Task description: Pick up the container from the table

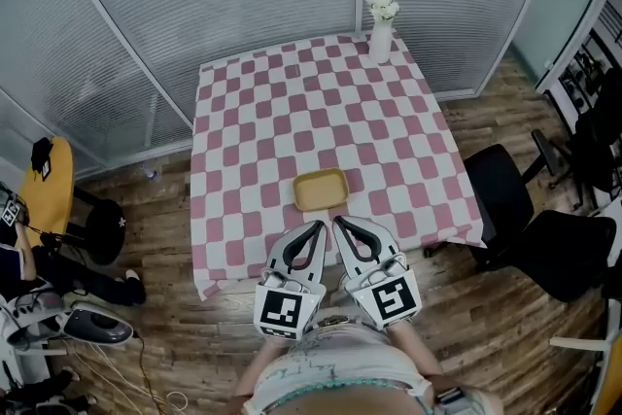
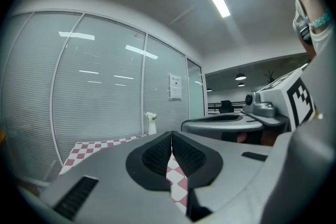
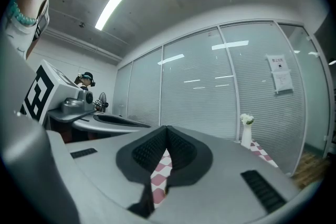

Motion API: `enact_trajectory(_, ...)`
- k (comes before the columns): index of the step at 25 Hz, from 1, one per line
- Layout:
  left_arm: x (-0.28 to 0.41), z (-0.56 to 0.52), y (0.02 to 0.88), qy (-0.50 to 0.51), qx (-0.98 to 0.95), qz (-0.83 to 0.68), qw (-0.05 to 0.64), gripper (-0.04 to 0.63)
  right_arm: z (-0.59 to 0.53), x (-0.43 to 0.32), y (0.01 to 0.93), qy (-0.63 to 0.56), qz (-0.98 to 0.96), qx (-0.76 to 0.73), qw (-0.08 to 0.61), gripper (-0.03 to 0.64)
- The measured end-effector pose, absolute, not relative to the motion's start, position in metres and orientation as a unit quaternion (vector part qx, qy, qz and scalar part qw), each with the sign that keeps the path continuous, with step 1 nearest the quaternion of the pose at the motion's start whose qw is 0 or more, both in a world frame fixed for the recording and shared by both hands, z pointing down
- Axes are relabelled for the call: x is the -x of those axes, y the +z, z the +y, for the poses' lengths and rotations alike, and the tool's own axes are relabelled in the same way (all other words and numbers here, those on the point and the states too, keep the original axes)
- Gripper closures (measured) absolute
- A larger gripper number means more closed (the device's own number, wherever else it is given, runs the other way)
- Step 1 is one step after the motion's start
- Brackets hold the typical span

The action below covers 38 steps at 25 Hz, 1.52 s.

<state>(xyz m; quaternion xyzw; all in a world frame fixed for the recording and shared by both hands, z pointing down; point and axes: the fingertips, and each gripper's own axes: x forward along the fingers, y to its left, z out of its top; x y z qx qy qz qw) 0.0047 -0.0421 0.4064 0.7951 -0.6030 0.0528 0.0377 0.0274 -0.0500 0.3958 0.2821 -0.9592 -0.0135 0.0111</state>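
Checkered table (image 1: 253, 112) holds one container (image 1: 321, 190), one vase (image 1: 380, 42); left hand-held gripper (image 1: 319, 225), right hand-held gripper (image 1: 340, 222) clenched empty.

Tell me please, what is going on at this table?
A person holds a two-jaw gripper in each hand at the near side of a table with a checked cloth. The left gripper and the right gripper are both shut and empty, just short of a yellow container that lies untouched on the cloth. A white vase stands at the far corner.

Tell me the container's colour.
Yellow. The container shows best in the head view, lying on the checked tablecloth.
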Motion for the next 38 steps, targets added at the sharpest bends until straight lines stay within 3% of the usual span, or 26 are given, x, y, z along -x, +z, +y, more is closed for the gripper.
enact_trajectory(15, 0.016, -0.064, 0.420, 0.047, -0.749, -0.659, 0.053, 0.578, -0.074, -0.009, 0.411, -0.014, -0.976, -0.215, 0.026, 0.623)
enact_trajectory(38, 0.096, -0.110, 0.412, 0.047, -0.812, -0.580, 0.039, 0.578, -0.109, 0.074, 0.406, -0.019, -0.954, -0.297, 0.037, 0.623)
